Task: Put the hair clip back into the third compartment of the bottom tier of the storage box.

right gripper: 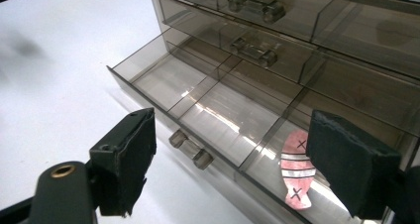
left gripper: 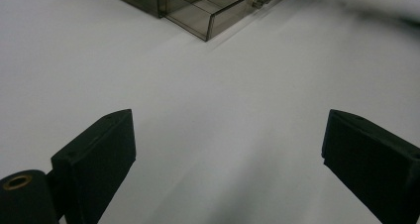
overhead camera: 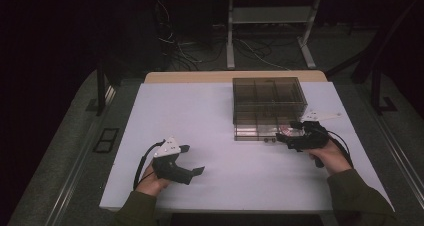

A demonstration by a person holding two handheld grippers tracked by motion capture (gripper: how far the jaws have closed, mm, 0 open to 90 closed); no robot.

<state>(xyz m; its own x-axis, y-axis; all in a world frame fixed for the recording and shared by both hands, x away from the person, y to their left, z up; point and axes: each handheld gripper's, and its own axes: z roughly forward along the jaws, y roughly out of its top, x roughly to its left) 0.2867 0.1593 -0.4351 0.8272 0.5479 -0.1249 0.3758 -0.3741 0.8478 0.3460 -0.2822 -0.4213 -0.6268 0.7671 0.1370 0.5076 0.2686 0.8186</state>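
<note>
Right gripper [right gripper: 230, 159]: jaws wide, empty, above smoky clear plastic drawer [right gripper: 198, 92]; flat pink striped fish [right gripper: 297, 168] beneath. Left gripper [left gripper: 228, 159]: wide, empty, over smooth white desk [left gripper: 198, 110].

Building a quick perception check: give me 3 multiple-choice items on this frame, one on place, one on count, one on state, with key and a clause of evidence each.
1. Where does the pink fish-shaped piece lie?
A. On the bare table by the left gripper
B. In a compartment of the pulled-out bottom drawer
C. On top of the organizer

2. How many drawer handles show in the right gripper view?
A. One
B. Three
C. Five

3. How do the right gripper's jaws stand?
A. Open, gripping nothing
B. Shut on the drawer handle
C. Shut on the pink piece

Key: 1 B, the piece rests on the floor of the bottom drawer, in the compartment by the right gripper. 2 B, one handle each on the top, middle and bottom drawer fronts of the organizer. 3 A, the jaws stand wide apart over the drawer with nothing pressed between them.
</note>
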